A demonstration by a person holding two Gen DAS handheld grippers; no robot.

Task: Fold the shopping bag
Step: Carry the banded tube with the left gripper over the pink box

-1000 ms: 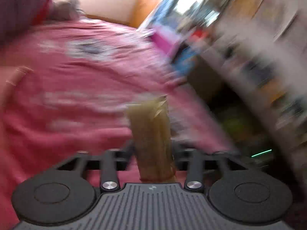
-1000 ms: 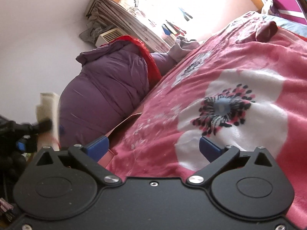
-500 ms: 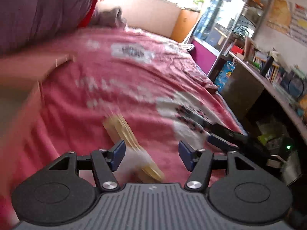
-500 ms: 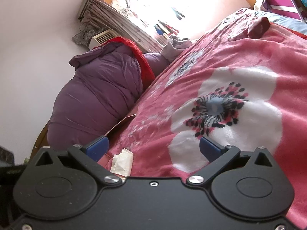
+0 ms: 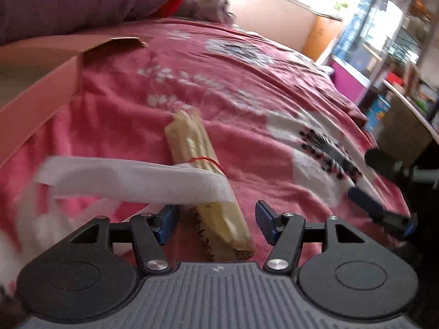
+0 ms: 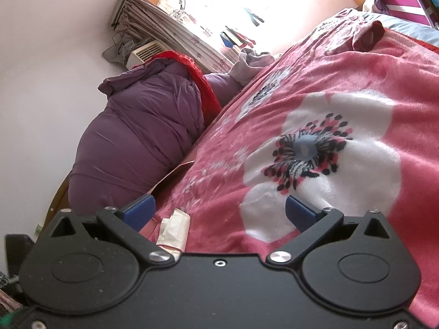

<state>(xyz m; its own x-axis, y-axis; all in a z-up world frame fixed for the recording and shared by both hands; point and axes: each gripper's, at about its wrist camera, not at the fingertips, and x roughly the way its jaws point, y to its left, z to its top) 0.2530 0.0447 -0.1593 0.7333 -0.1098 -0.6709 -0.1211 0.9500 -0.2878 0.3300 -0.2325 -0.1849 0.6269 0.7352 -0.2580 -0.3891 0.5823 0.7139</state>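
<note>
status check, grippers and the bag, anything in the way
Left gripper closing, pads not yet pressing the folded bag between them. Right gripper open, empty. Bag's white strap trails loose across the blanket.

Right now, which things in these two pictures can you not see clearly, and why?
- Bag, left wrist view: its near end is hidden behind the left gripper, whose jaws are closing around it with gaps still showing.
- White strip, left wrist view: blurred, so its left end is unclear.
- Bag, right wrist view: lower part covered by the right gripper.
- Box: cut by the left edge.
</note>
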